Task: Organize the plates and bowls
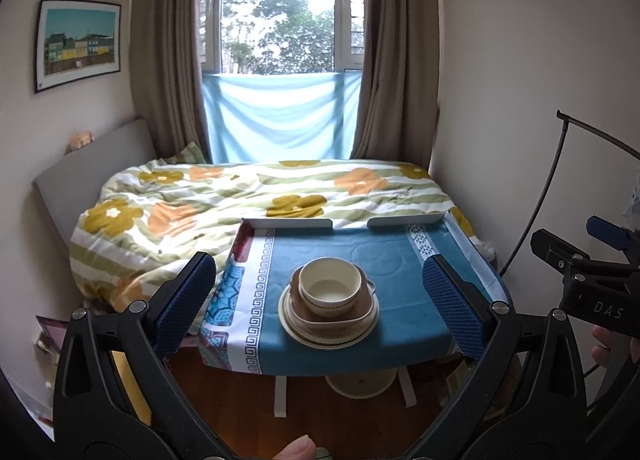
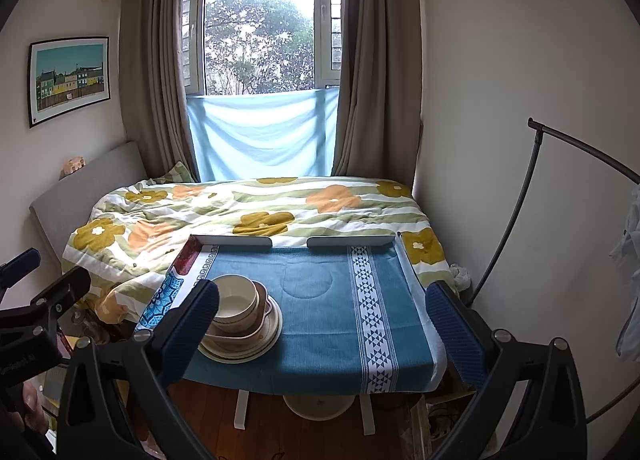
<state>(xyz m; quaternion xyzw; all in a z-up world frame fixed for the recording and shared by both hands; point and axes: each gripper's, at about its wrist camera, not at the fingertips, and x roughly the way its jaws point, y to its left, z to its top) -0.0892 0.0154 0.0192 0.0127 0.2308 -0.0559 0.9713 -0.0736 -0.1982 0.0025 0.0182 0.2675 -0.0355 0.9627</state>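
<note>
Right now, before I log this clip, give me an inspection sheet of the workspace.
Surface: small table under a blue patterned cloth.
Job's things: one stack, cream bowl in a brown square dish on round plates.
Clutter: nothing seen on the cloth.
Grippers: left gripper and right gripper open, empty, short of the stack.
Cables: nothing seen.
Surroundings: bed with floral duvet, curtained window, framed picture.

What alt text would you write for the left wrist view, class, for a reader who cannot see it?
A round cream ceramic bowl sits in a brown squarish dish stacked on round cream plates, on a blue-clothed small table before a floral-quilted bed. The open left gripper frames the stack, its blue-padded fingers apart.
</note>
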